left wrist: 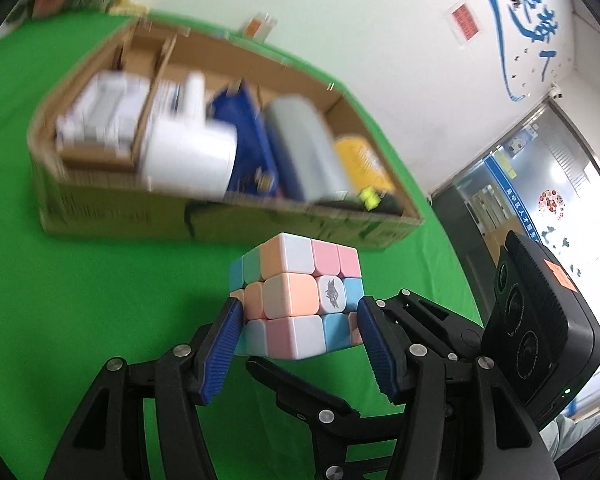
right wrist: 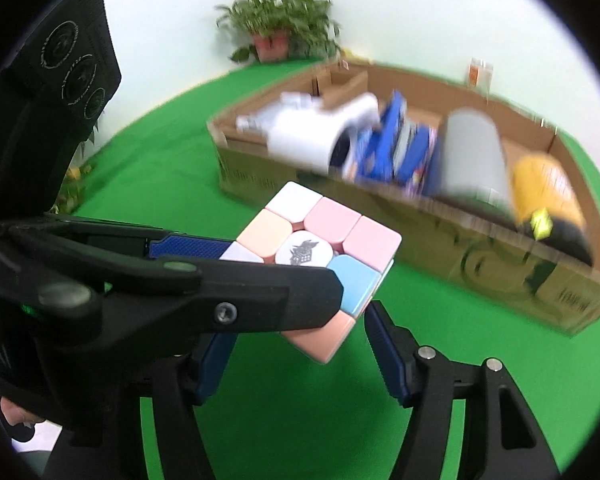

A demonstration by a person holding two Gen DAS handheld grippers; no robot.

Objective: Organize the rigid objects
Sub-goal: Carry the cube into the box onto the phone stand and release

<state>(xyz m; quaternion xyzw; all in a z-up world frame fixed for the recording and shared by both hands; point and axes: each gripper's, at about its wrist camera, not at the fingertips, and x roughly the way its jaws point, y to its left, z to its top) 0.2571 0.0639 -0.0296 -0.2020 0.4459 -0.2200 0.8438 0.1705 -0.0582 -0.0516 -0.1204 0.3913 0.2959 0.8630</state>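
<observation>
1. Left wrist view: left gripper (left wrist: 298,320) pinches the puzzle cube (left wrist: 296,306) between its blue pads, lifted clear of the green table (left wrist: 80,300). Step looks like carry-to-box.
2. The cardboard box (left wrist: 220,220) sits ahead toward the table's far edge, crowded; the only free gap seems to be at its right end near the yellow can (left wrist: 364,164).
3. Right wrist view: right gripper (right wrist: 296,348) is half-spread just under the cube's (right wrist: 320,248) low corner; contact unclear. The next move needs height over the box's near wall (right wrist: 460,256).

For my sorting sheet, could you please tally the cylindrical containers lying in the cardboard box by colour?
White mug: 1
Grey canister: 1
Yellow canister: 1
Total: 3
</observation>
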